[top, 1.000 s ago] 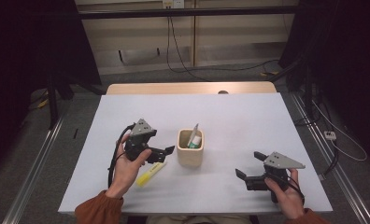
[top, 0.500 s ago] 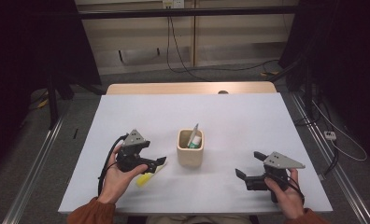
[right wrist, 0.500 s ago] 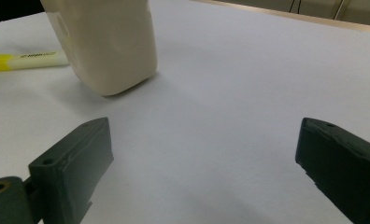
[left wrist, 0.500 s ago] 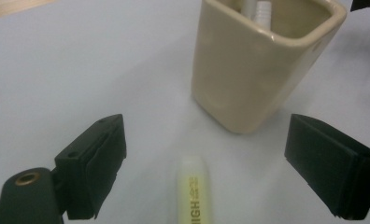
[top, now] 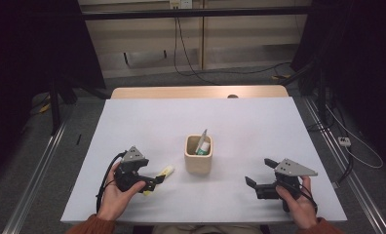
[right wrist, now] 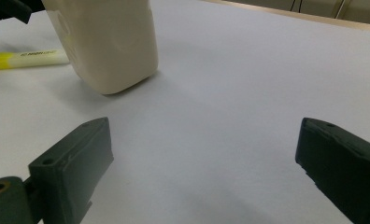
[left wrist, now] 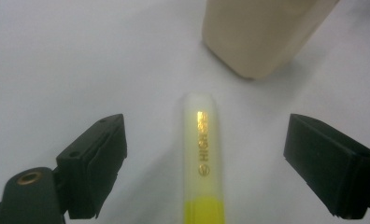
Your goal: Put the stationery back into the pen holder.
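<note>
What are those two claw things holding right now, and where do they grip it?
Nothing. The left gripper straddles the yellow highlighter with open jaws, not touching; the right gripper is open over bare table.

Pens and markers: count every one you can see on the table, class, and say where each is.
3, perhaps more hidden. A yellow highlighter lies on the table between the open left gripper jaws; a grey pen and a green-capped marker stand in the beige cup.

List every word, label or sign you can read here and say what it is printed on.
"HIGH…" in gold letters along the highlighter, next to a small round logo; the remaining letters are lost in glare.
The same print on the highlighter in the right gripper view is too blurred to read.
Items in the cup: any print is too small to read.
Nothing readable on the table.
</note>
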`<state>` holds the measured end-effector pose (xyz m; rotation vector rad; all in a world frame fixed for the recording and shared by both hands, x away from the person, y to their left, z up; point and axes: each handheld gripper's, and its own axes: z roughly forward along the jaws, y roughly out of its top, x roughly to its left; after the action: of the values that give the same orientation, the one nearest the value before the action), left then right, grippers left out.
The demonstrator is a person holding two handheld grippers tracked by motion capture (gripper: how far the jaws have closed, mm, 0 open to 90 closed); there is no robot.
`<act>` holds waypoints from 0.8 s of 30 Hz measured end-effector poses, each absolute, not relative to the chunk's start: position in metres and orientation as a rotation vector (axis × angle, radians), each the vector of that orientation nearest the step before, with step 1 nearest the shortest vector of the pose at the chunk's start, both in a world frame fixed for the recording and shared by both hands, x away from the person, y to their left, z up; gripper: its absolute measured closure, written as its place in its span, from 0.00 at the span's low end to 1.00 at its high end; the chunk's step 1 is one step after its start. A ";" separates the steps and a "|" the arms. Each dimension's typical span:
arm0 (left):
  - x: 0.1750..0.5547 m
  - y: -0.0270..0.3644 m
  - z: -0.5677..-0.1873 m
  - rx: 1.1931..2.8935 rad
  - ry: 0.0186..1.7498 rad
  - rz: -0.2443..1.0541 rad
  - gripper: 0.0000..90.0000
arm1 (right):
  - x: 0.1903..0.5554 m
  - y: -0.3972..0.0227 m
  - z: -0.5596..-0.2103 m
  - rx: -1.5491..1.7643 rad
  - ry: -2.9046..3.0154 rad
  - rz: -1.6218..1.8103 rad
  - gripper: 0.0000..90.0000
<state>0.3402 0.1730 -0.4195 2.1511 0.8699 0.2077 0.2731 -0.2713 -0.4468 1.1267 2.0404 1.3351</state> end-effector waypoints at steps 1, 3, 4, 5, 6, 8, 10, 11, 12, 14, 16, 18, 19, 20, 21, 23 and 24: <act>0.339 0.173 -0.421 2.148 0.875 0.206 0.15 | 0.273 -0.271 -0.447 1.127 2.040 1.336 0.04; 0.335 0.174 -0.424 2.168 0.877 0.211 0.14 | 0.273 -0.272 -0.447 1.126 2.038 1.336 0.04; 0.334 0.174 -0.425 2.175 0.873 0.210 0.14 | 0.273 -0.272 -0.447 1.128 2.039 1.336 0.04; 0.333 0.175 -0.426 2.179 0.878 0.209 0.14 | 0.273 -0.272 -0.447 1.127 2.039 1.337 0.04; 0.332 0.177 -0.427 2.182 0.882 0.205 0.14 | 0.273 -0.272 -0.447 1.126 2.038 1.337 0.04; 0.330 0.177 -0.429 2.198 0.886 0.200 0.14 | 0.273 -0.271 -0.447 1.127 2.040 1.335 0.04; 0.332 0.179 -0.430 2.226 0.866 0.197 0.15 | 0.273 -0.271 -0.447 1.127 2.040 1.334 0.04; 0.333 0.180 -0.431 2.234 0.866 0.215 0.16 | 0.273 -0.271 -0.447 1.127 2.040 1.334 0.04; 0.334 0.181 -0.432 2.230 0.884 0.216 0.17 | 0.273 -0.271 -0.447 1.127 2.040 1.334 0.04; 0.335 0.184 -0.432 2.215 0.915 0.172 0.19 | 0.273 -0.271 -0.447 1.130 2.040 1.333 0.04; 0.333 0.184 -0.432 2.226 0.921 0.183 0.23 | 0.273 -0.272 -0.447 1.131 2.039 1.333 0.04; 0.331 0.183 -0.433 2.241 0.929 0.189 0.25 | 0.273 -0.272 -0.447 1.130 2.039 1.333 0.04; 0.330 0.183 -0.433 2.257 0.926 0.186 0.27 | 0.273 -0.272 -0.447 1.129 2.039 1.333 0.04; 0.330 0.182 -0.434 2.278 0.923 0.192 0.30 | 0.273 -0.271 -0.447 1.127 2.040 1.334 0.04; 0.329 0.182 -0.434 2.297 0.924 0.206 0.31 | 0.273 -0.271 -0.447 1.125 2.041 1.334 0.04; 0.328 0.180 -0.434 2.312 0.932 0.213 0.33 | 0.273 -0.271 -0.447 1.125 2.042 1.333 0.04; 0.328 0.179 -0.435 2.327 0.930 0.208 0.34 | 0.273 -0.271 -0.447 1.126 2.042 1.334 0.04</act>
<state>0.3278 0.1793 -0.4345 2.3267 0.9300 0.2078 0.2727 -0.2714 -0.4469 1.1258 2.0417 1.3335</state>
